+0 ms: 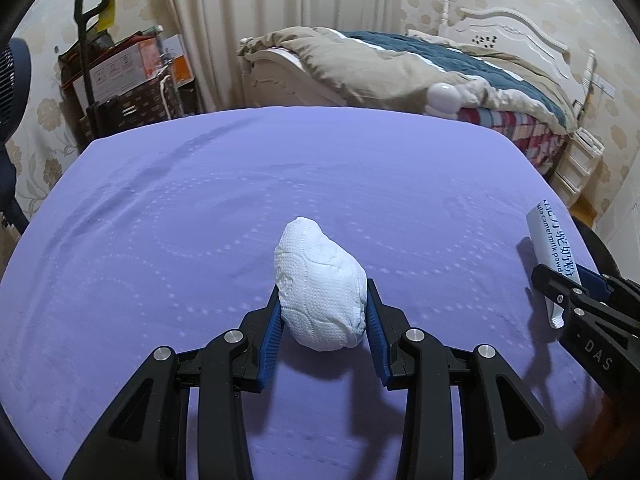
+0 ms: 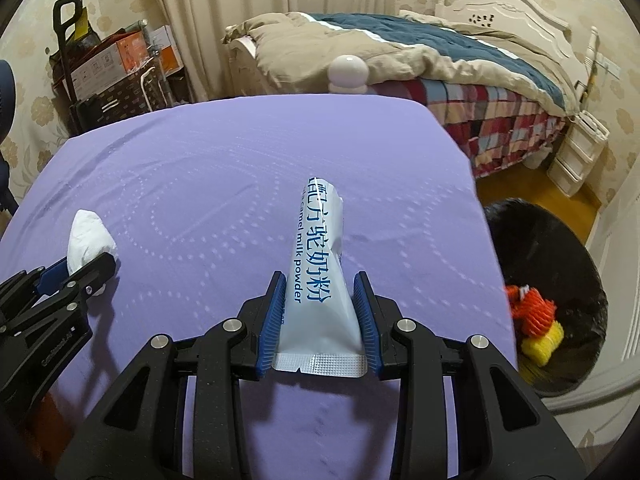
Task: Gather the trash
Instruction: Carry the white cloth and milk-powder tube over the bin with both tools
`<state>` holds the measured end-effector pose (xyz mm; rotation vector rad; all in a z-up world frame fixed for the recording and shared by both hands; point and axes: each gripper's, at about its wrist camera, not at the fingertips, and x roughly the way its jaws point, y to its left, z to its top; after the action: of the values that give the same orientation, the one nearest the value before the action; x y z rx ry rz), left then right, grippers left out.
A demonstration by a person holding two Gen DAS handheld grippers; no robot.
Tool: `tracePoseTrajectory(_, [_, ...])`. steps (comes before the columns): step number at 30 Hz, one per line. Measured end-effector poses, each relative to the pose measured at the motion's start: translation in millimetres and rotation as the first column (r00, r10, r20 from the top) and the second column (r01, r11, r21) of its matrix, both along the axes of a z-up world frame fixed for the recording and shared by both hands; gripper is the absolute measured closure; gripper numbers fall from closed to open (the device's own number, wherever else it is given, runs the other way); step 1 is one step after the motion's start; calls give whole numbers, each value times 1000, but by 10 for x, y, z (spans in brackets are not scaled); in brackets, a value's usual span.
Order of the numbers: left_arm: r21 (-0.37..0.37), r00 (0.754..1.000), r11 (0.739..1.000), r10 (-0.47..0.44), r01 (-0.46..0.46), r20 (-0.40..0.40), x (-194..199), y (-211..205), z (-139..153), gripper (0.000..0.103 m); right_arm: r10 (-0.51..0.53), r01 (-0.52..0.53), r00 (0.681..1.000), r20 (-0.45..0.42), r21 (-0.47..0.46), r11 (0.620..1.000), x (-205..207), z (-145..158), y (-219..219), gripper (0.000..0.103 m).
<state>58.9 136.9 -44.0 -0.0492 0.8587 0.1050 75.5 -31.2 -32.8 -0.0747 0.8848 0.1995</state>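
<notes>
Foil milk-powder sachet (image 2: 320, 276) lengthwise in right gripper (image 2: 320, 308), pointing away.

Table edge hides part of the black bin (image 2: 560, 240)

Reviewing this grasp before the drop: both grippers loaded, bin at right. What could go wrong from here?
1. The right gripper pinches the pale blue milk powder sachet only near its sealed end; the long free end could flop or snag on the bin rim.
2. The black-lined trash bin sits low beside the purple table, on the right; the left gripper holding the crumpled white tissue may have to cross the right one.
</notes>
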Motion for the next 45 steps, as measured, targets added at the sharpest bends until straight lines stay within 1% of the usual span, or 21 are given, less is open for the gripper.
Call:
tracePoseTrajectory(4, [-16, 999, 999, -33, 33, 4, -25, -158, 12, 65, -21, 21, 1000, 11, 7, 1000, -94, 23, -168, 69])
tracePoseTrajectory(13, [-4, 990, 990, -141, 141, 23, -44, -705, 53, 65, -105, 104, 994, 39, 28, 994, -241, 98, -656, 69])
tracePoseTrajectory(23, [9, 960, 961, -277, 277, 39, 25, -1396, 124, 65, -215, 212, 975, 63, 49, 976, -325, 143, -1242, 69])
tracePoseTrajectory(32, [14, 930, 932, -363, 363, 53, 197, -1896, 168, 65, -325, 322, 943, 78, 49, 946, -333, 128, -1826, 69])
tracePoseTrajectory(45, [23, 895, 900, -436, 436, 93, 514, -2479, 262, 65, -418, 415, 903, 100, 55, 908, -99, 133, -2366, 69])
